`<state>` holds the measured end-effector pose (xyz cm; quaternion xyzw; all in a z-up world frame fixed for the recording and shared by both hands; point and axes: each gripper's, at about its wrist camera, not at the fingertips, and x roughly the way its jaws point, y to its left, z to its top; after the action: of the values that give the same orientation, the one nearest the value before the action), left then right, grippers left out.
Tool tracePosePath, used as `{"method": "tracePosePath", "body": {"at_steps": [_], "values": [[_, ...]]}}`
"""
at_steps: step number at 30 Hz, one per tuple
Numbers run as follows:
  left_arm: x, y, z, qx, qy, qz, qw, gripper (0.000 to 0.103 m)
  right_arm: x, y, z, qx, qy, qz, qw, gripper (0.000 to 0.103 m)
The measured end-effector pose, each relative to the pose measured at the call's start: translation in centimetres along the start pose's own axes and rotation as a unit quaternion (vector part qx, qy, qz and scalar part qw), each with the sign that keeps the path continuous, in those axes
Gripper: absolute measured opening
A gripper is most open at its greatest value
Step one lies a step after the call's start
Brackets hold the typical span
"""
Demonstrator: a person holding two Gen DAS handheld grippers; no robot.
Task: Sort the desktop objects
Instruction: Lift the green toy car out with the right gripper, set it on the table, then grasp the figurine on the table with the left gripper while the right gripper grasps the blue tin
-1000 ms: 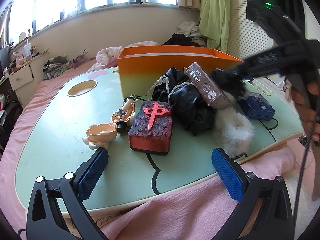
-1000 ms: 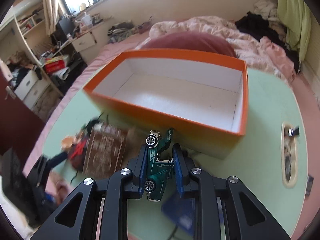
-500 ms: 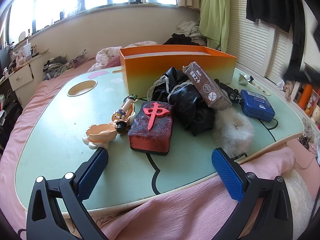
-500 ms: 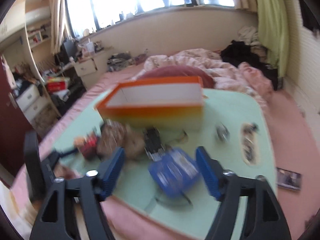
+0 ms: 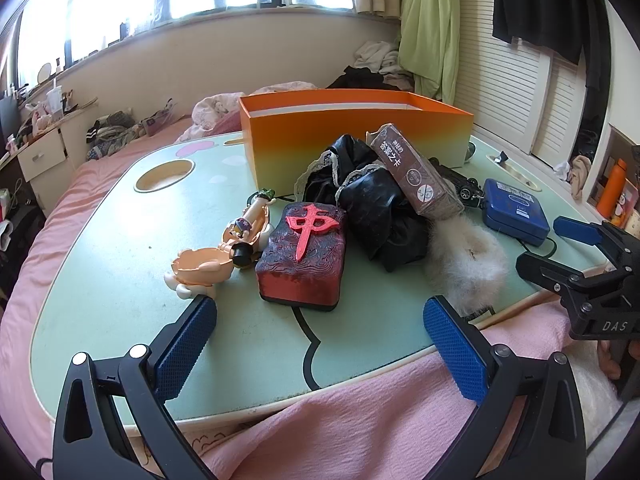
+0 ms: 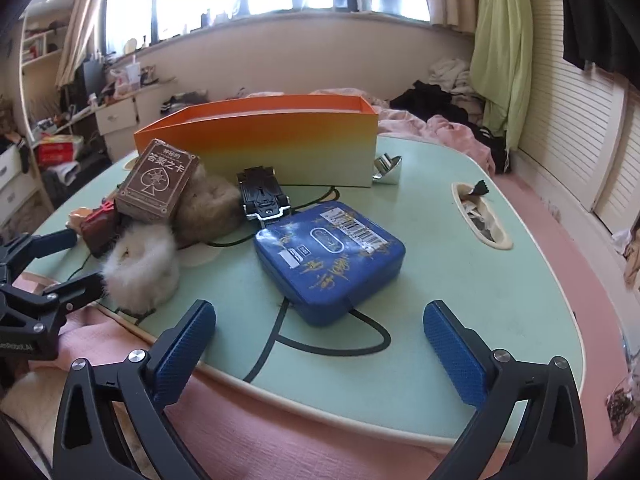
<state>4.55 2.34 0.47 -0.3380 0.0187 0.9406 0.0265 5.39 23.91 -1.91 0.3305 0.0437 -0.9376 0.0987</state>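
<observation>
An orange box [image 5: 352, 136] stands open at the back of the green table [image 5: 120, 248]. In front of it lie a red-and-black tile block [image 5: 304, 256], black cloth [image 5: 372, 208], a brown card box [image 5: 412, 176], white fur [image 5: 468, 264], a toy car [image 6: 262, 196] on its back and a blue case [image 6: 332, 256]. My left gripper [image 5: 320, 320] hangs open before the block, holding nothing. My right gripper [image 6: 320, 312] is at the table's near edge. Its jaws are opening and nothing is between them, with the blue case just ahead.
A doll figure [image 5: 248, 228] and a peach bowl piece [image 5: 200, 272] lie left of the block. A silver object [image 6: 386, 170] sits by the box's corner. A slot [image 6: 480, 216] in the table holds small bits. Pink bedding [image 5: 360, 420] surrounds the table.
The right gripper let go of the toy car, opened wide and drew back from the orange box to the table's near edge. The car now lies by the box. The left gripper has stayed put.
</observation>
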Motion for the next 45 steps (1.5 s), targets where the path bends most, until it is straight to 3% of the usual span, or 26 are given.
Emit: {"method": "tracePosePath", "body": {"at_steps": [22, 25, 28, 30, 34, 41, 45], "values": [[-0.2, 0.5, -0.1, -0.003, -0.002, -0.008, 1.0000, 0.103, -0.1, 0.2, 0.1, -0.001, -0.001, 0.001, 1.000, 0.103], [-1.9, 2.3, -0.1, -0.034, -0.032, -0.057, 0.9973, 0.103, -0.1, 0.3, 0.1, -0.001, -0.001, 0.001, 1.000, 0.103], [-3.1, 4.0, 0.3, -0.050, -0.051, -0.042, 0.9966, 0.102, -0.2, 0.4, 0.0, -0.001, -0.001, 0.001, 1.000, 0.103], [-3.4, 5.5, 0.9, -0.066, -0.055, -0.030, 0.9959, 0.093, -0.2, 0.5, 0.1, -0.001, -0.001, 0.001, 1.000, 0.103], [-2.8, 8.2, 2.0, -0.109, -0.039, -0.030, 0.9928, 0.074, -0.2, 0.5, 0.1, -0.002, -0.001, 0.001, 1.000, 0.103], [-0.1, 8.3, 2.7, -0.092, -0.010, -0.004, 0.9957, 0.073, -0.2, 0.5, 0.0, -0.001, -0.001, 0.001, 1.000, 0.103], [2.5, 8.4, 3.4, -0.089, 0.032, -0.005, 0.9955, 0.072, -0.2, 0.5, 0.0, -0.001, -0.001, 0.001, 1.000, 0.103]]}}
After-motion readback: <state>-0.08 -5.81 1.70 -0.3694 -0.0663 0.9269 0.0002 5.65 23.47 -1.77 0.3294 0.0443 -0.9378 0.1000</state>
